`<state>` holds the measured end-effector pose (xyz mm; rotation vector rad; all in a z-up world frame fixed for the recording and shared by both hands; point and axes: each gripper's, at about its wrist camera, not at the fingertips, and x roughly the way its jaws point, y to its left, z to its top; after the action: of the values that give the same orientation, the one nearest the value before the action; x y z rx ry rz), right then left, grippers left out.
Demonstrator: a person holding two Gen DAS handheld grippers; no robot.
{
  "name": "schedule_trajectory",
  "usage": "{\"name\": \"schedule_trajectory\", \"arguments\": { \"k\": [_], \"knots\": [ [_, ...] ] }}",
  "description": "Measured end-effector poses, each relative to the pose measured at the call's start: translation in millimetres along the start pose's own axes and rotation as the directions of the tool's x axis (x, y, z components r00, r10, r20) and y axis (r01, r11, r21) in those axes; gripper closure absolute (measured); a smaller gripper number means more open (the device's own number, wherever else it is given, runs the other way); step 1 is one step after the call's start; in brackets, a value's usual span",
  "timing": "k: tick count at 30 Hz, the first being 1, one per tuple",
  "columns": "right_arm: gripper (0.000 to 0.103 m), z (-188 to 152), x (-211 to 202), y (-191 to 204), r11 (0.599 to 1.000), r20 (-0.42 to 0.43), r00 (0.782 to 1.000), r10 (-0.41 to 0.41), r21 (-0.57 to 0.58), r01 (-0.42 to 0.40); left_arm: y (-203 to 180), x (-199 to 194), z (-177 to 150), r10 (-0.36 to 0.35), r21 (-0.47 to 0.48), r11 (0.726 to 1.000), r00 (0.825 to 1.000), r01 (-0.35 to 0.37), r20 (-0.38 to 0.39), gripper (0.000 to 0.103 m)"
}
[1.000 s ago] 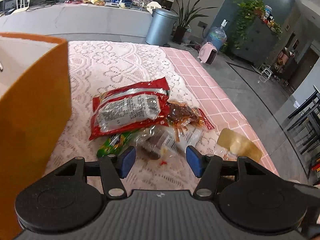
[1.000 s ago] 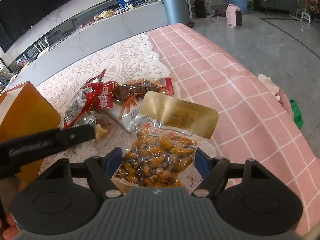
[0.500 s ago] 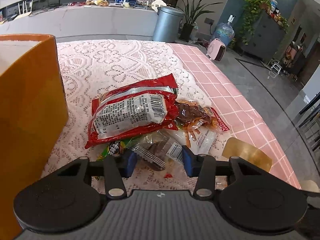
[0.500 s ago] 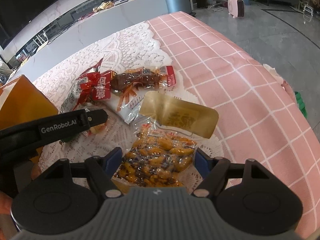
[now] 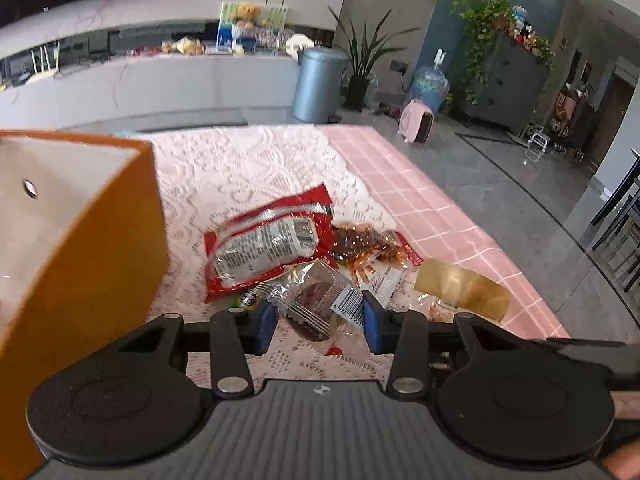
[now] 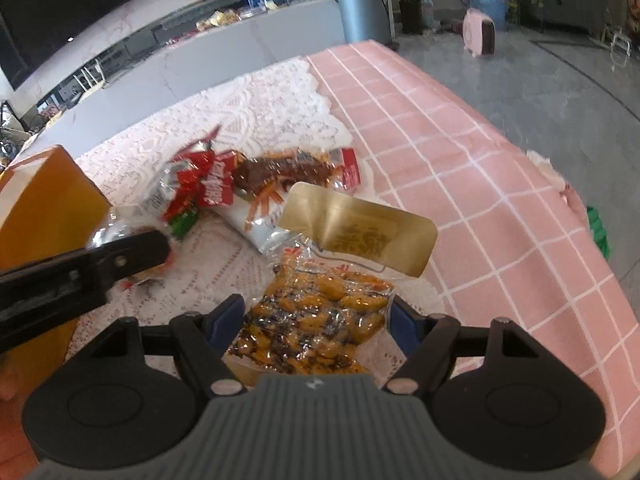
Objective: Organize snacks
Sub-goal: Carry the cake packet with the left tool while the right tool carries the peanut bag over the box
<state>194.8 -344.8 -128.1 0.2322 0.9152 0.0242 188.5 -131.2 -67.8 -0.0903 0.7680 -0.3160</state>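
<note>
My left gripper is shut on a clear-wrapped brown cake snack and holds it lifted off the lace cloth. Behind it lie a red snack bag, a dark meat snack pack and a gold-topped pouch. The orange box stands at the left, its top open. My right gripper is open, its jaws on either side of the gold-topped pouch of yellow beans without pinching it. The left gripper's arm shows in the right wrist view.
The table carries a white lace cloth over a pink checked cloth; its right edge drops to the floor. A green packet lies under the red bag. A grey bin and a counter stand beyond.
My left gripper closed on the clear-wrapped cake snack and lifted it up from the pile. My right gripper stayed open around the bean pouch, shifting only slightly.
</note>
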Motion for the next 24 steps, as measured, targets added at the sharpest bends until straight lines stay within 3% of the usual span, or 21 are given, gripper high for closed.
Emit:
{"name": "schedule_trajectory", "arguments": {
  "k": [7,11,18,24],
  "knots": [
    [0.029,-1.4,-21.4,11.9,0.998,0.073,0.997,0.025,-0.051,-0.021,15.4,-56.6,3.8,-0.007,-0.039,0.999,0.997,0.011,0.079,0.055],
    [0.029,-4.6,-38.3,31.7,0.995,0.099,0.994,0.037,-0.096,-0.027,29.2,-86.4,6.0,0.024,-0.042,0.999,0.992,-0.019,0.126,0.055],
    [0.029,-7.2,-79.6,85.6,0.979,0.168,0.98,0.106,-0.192,-0.073,57.8,-128.9,13.7,0.071,-0.106,0.993,0.982,-0.053,0.175,0.055],
    [0.029,-2.8,-112.4,145.6,0.936,0.211,0.956,0.203,-0.329,-0.127,93.8,-156.1,20.5,0.151,-0.168,0.979,0.967,-0.117,0.204,0.055]
  ]
}}
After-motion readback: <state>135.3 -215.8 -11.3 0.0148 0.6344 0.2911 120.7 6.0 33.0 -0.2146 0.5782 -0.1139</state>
